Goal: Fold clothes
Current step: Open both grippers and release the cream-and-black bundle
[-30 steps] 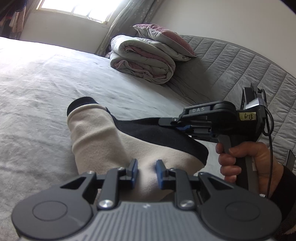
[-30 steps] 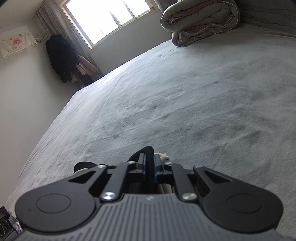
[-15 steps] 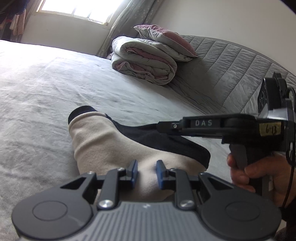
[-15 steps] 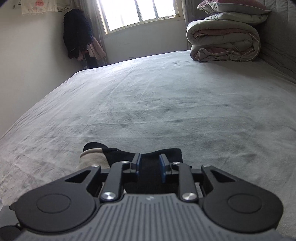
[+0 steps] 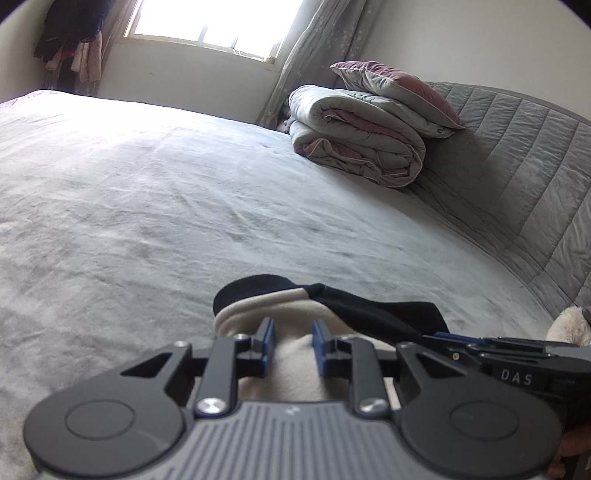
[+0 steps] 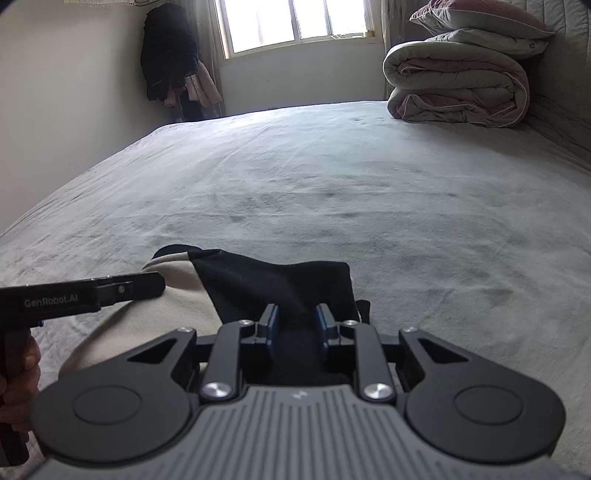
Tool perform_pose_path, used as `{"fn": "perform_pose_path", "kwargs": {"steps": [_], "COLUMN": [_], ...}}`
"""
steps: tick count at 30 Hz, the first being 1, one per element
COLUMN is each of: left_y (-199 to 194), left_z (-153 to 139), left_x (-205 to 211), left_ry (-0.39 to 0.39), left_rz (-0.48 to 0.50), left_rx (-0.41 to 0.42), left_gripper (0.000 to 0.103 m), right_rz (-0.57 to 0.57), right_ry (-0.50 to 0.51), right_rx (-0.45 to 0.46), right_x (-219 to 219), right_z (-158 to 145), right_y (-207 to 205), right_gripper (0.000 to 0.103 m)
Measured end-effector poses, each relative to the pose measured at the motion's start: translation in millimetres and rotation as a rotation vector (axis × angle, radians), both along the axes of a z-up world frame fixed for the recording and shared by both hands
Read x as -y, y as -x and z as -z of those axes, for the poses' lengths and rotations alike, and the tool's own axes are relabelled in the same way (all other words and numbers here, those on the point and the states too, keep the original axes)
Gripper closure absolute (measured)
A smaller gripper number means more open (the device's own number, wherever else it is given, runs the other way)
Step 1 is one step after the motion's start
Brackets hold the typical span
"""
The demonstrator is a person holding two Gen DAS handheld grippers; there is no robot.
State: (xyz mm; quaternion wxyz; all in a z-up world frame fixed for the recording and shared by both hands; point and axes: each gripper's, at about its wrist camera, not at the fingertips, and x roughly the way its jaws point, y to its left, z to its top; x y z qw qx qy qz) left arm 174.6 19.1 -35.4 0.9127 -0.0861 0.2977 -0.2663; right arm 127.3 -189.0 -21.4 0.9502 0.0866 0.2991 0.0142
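Note:
A beige and black garment (image 5: 295, 306) lies folded on the grey bed, also in the right wrist view (image 6: 258, 280). My left gripper (image 5: 293, 341) is open, its blue pads either side of the beige part. My right gripper (image 6: 295, 321) is open over the black part; its jaws stand apart with black cloth between them. The left gripper's finger shows at the left of the right wrist view (image 6: 125, 288). The right gripper's finger shows at the right of the left wrist view (image 5: 480, 347).
The grey bed sheet (image 6: 332, 184) stretches ahead. A rolled duvet (image 5: 354, 140) with a pillow (image 5: 395, 81) on top lies by the quilted headboard (image 5: 517, 162). Dark clothes (image 6: 166, 55) hang in the corner beside the window (image 6: 295, 22).
The right gripper was shut on the black cloth and has opened. Both grippers have turned toward the window and drawn low over the garment, side by side.

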Motion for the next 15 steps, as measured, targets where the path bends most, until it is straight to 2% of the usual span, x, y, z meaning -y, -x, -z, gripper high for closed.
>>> {"fn": "perform_pose_path", "kwargs": {"steps": [6, 9, 12, 13, 15], "left_y": [2, 5, 12, 15, 23], "left_z": [9, 1, -13, -18, -29], "left_x": [-1, 1, -1, -2, -8], "left_ry": [0.012, -0.020, -0.046, -0.051, -0.047], "left_rz": [-0.015, -0.014, -0.010, -0.008, -0.003], "left_rx": [0.007, 0.008, 0.011, 0.012, 0.019], "left_gripper": [0.078, 0.078, 0.077, 0.077, 0.076], "right_rz": [0.007, 0.012, -0.005, -0.014, -0.025], "right_ry": [-0.038, -0.037, -0.038, -0.041, -0.044], "right_rx": [-0.012, -0.006, 0.002, 0.004, 0.009], "right_x": [4, 1, -4, -6, -8], "right_z": [3, 0, -6, -9, -17], "right_y": [-3, -1, 1, 2, 3], "right_gripper": [0.081, 0.080, 0.067, 0.059, 0.056]}}
